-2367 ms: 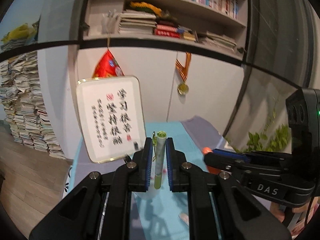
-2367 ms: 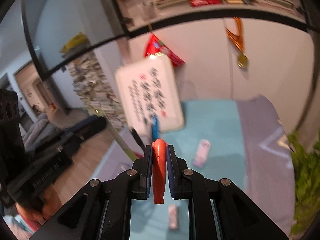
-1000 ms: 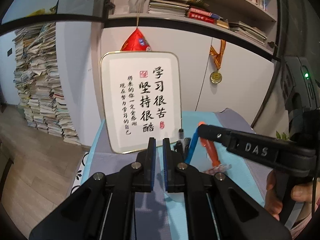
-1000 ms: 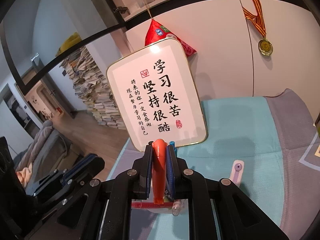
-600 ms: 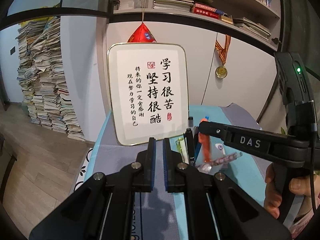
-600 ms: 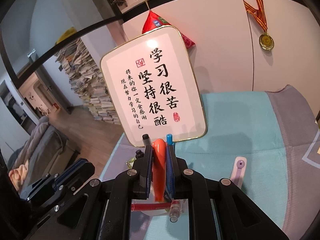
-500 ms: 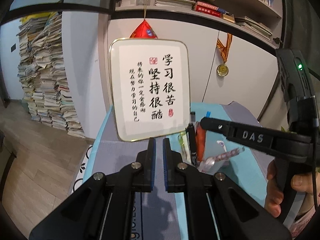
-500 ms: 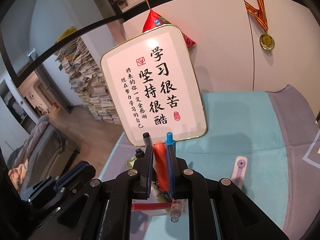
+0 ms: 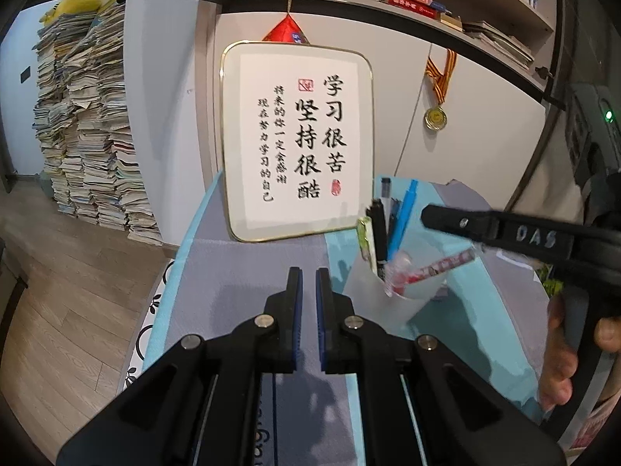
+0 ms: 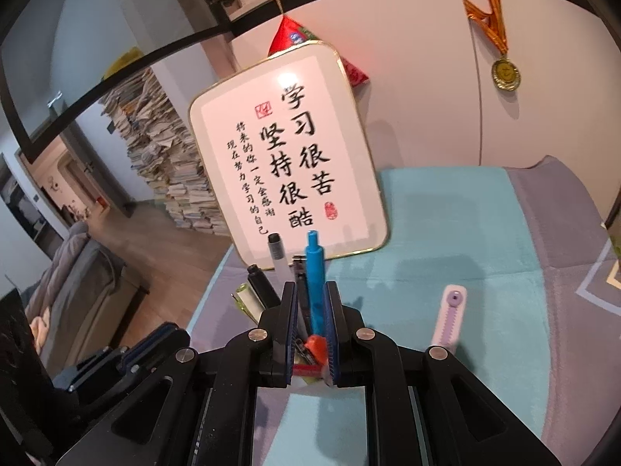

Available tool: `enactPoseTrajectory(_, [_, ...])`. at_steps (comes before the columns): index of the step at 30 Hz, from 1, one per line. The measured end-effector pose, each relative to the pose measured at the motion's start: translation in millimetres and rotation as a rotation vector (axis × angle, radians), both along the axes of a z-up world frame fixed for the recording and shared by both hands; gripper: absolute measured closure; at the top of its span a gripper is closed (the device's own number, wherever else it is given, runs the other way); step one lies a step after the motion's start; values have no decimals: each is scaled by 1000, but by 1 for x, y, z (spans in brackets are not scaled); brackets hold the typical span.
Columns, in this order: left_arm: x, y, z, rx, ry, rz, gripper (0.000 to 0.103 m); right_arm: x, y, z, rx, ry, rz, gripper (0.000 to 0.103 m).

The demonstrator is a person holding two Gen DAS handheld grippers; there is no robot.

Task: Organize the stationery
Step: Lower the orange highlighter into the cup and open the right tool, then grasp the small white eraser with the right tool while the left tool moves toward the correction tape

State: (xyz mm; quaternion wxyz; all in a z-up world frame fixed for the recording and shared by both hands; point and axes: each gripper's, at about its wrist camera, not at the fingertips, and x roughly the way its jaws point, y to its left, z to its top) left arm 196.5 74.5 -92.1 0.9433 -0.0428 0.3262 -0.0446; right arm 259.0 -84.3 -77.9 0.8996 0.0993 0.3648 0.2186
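Note:
A translucent pen cup [image 9: 392, 299] stands on the table and holds a blue pen [image 9: 403, 217], black pens [image 9: 380, 229], a pale green pen [image 9: 365, 240] and a red-patterned pen [image 9: 442, 266]. My left gripper [image 9: 306, 272] is shut and empty, just left of the cup. My right gripper [image 10: 313, 291] is open right above the cup, its jaws slightly apart around the blue pen [image 10: 314, 272]. The orange item [image 10: 316, 345] lies loose in the cup below the jaws. A lilac cutter [image 10: 450, 318] lies on the teal mat to the right.
A framed calligraphy board [image 9: 297, 139] leans against the wall behind the cup. A medal [image 9: 434, 116] hangs on the wall. The table edge [image 9: 186, 233] drops to a wooden floor on the left, with stacked books [image 9: 85, 128] beyond.
The right gripper has opened and let the orange item drop into the cup. The left gripper, which held a green pen earlier, is empty and has drawn back left of the cup.

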Motion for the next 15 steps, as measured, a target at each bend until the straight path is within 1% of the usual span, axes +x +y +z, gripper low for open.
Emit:
enactPoseTrajectory(4, [-4,-8,-3,8,11,-22,98,-7,-15,3,6,-7,-32,88])
enactPoseTrajectory(6, [-6,-11,-4,10,14,-28,98,-10,-24,4,10,5,-51,88])
enactPoseTrajectory(8, [-9,-13,-5,10,17,-32,98,-14,-32,0,-3,40,-47,88])
enactPoseTrajectory(10, [-11,-14,-6,8,20,-33,97,-21,-36,-6,-39,66,-27,88])
enactPoseTrajectory(15, [-14,-13,-10,-1,37,-21,97,-46,-37,-35,-185,137,38,88])
